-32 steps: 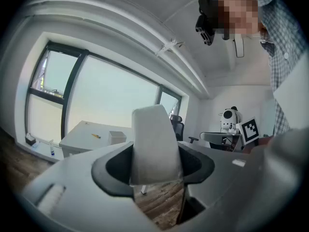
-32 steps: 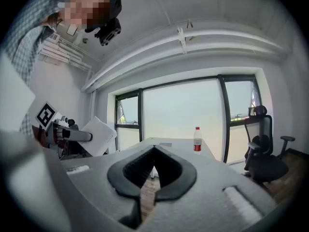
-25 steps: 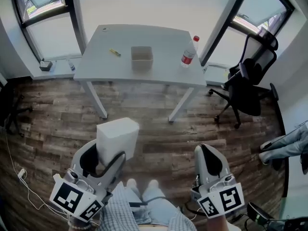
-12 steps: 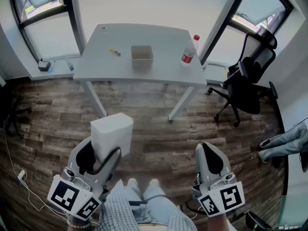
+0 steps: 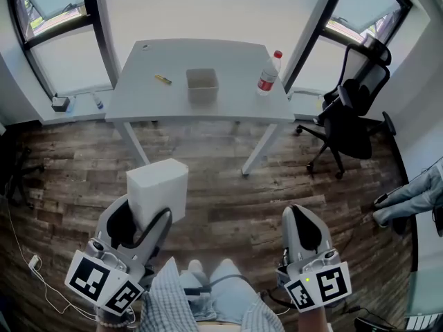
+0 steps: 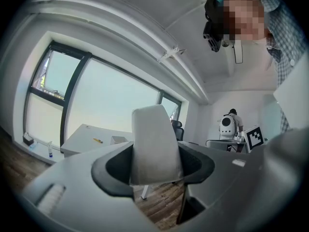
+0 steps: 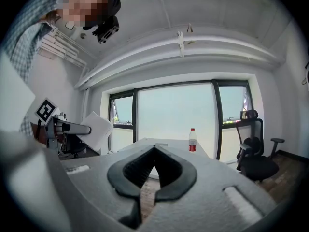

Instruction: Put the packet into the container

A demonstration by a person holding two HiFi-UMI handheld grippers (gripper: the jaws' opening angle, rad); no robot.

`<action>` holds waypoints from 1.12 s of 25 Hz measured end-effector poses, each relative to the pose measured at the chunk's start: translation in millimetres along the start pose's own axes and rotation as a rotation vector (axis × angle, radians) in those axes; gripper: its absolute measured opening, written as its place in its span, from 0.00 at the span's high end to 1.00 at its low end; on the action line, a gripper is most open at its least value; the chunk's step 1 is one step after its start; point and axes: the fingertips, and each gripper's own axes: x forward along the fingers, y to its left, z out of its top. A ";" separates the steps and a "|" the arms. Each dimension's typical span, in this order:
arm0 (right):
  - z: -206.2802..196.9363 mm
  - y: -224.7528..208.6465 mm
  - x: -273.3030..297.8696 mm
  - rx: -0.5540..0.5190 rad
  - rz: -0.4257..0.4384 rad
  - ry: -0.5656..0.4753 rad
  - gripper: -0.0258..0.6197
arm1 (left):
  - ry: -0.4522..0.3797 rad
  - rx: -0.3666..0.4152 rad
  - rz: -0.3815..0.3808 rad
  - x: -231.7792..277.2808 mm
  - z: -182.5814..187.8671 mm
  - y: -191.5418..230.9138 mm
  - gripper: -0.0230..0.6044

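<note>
- The left gripper (image 5: pixel 140 221) is pinching the white packet (image 5: pixel 158 189) between its jaws. The packet is standing upright out of them and is being carried in the air above the wooden floor.
- Over the last second the left gripper and packet are drifting a little to the left and downward in the head view. The pinch is staying the same, and the table (image 5: pixel 232 97) is hardly getting any nearer.
- For the task, this is looking like the carry stage only. The container (image 5: pixel 202 83) is sitting far ahead of the left gripper and slightly to its right, well apart from the packet. The approach and the drop are not yet done.
- The right gripper (image 5: pixel 302 228) is holding nearly the same spot as before, well to the right of the left one. Its jaws are pressed together with nothing between them.
- Counting:
  - two grippers
  - one packet
  - one container
  - one table
  - one bottle (image 5: pixel 267 75), standing ahead of the right gripper and right of the container
  - one small yellow item (image 5: pixel 163 79), lying left of the container and too small to name
  - one office chair (image 5: pixel 353 120), standing ahead and to the right of the right gripper, off the table's right end
</note>
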 end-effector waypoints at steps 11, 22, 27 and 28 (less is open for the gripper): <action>4.1 1.7 -15.8 0.002 -0.032 -0.020 0.96 | -0.033 0.020 0.008 -10.9 6.4 1.4 0.55; -2.1 -15.9 9.7 -0.001 0.011 0.001 0.96 | -0.018 0.032 0.042 6.3 1.9 0.6 0.55; -0.5 -26.5 35.1 0.005 0.049 0.004 0.96 | -0.020 0.025 0.065 27.8 5.3 4.7 0.55; -1.1 -30.3 41.2 0.005 0.057 0.009 0.96 | -0.020 0.024 0.069 33.0 6.7 5.4 0.55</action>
